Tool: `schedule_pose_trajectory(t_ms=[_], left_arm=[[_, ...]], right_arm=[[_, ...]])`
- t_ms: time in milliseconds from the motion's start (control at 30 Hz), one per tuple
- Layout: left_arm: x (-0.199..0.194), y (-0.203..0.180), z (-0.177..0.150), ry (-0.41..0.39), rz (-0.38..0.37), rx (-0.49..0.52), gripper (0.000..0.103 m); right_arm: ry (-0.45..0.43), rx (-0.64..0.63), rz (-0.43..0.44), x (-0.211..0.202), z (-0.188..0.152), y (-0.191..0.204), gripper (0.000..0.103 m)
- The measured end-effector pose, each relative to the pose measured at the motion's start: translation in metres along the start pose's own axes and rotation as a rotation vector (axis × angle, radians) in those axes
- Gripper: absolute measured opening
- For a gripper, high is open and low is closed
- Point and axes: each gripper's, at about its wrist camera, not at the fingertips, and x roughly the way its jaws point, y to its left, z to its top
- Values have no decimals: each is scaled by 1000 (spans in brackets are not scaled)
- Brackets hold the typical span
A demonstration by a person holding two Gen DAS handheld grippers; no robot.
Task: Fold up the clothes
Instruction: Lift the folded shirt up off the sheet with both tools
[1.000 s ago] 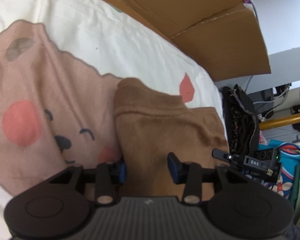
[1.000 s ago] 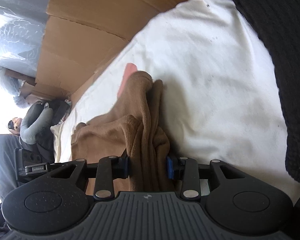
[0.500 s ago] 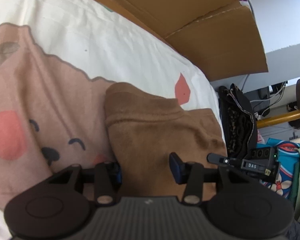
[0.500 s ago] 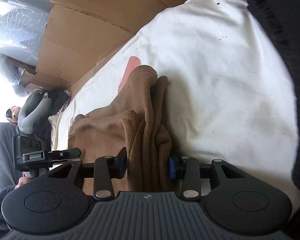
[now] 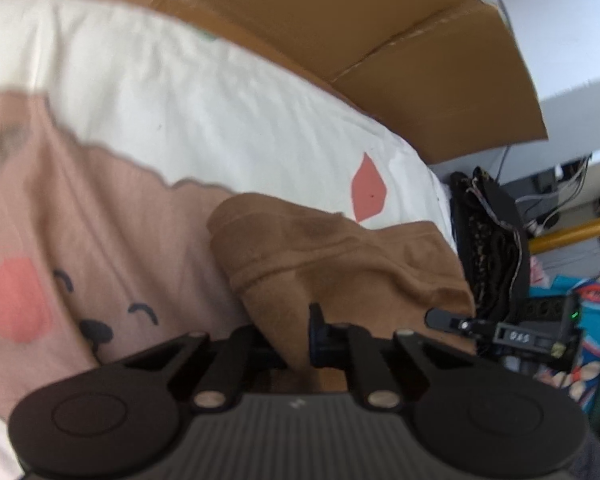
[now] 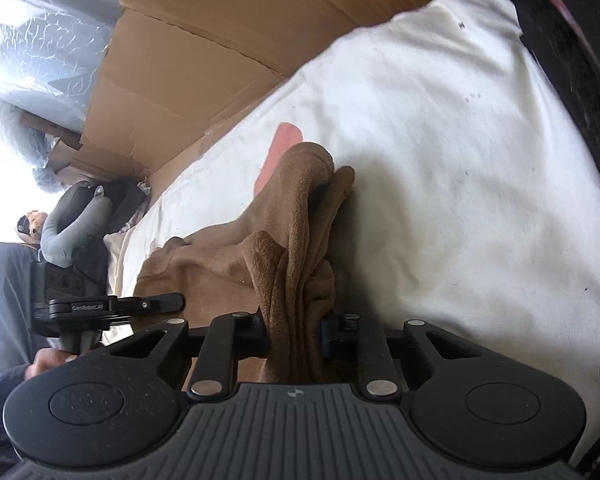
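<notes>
Here we see both grippers pinching one brown garment (image 5: 340, 264) on a white sheet (image 5: 204, 112) w/ a bear print (image 5: 72, 248).

L wrist view: the L gripper (image 5: 296, 340) has its jaws just drawn in, nearly together, w/ a thin fold of the garment's near edge caught between the pads. The garment spreads away from the tool, up and to the right, its folded rim lying over the bear print's edge; a red patch (image 5: 367, 196) on the sheet sits just beyond it. The R gripper (image 5: 448, 318) shows at the garment's right edge. Cardboard (image 5: 380, 40) stands behind the sheet; a dark pile (image 5: 492, 248) sits off its right end.

R wrist view: the R gripper (image 6: 294, 336) has also just narrowed, jaws closed on a thick bunch of the garment (image 6: 296, 248), several layers thick, rising straight ahead from between the pads. The rest lies flat to the left of the tool, toward the L gripper (image 6: 172, 302), which touches the garment's left edge; a hand (image 6: 48, 362) shows below it. Bare sheet (image 6: 460, 160) lies right of the tool, w/ cardboard (image 6: 220, 40) beyond and dark cloth (image 6: 580, 80) along the right margin.
</notes>
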Motion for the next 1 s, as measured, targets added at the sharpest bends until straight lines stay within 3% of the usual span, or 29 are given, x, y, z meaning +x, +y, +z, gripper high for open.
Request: schedule_pose_trajectory(t_ms=[333, 567, 1000], left_arm=[[-17, -42, -1, -6, 144, 100, 7], [-44, -82, -13, -18, 196, 174, 7], [-136, -167, -36, -77, 182, 260, 6]], right_arm=[[-48, -67, -63, -22, -8, 40, 18], [-80, -119, -127, -46, -20, 77, 18], [-136, -188, -111, -129, -47, 153, 17]])
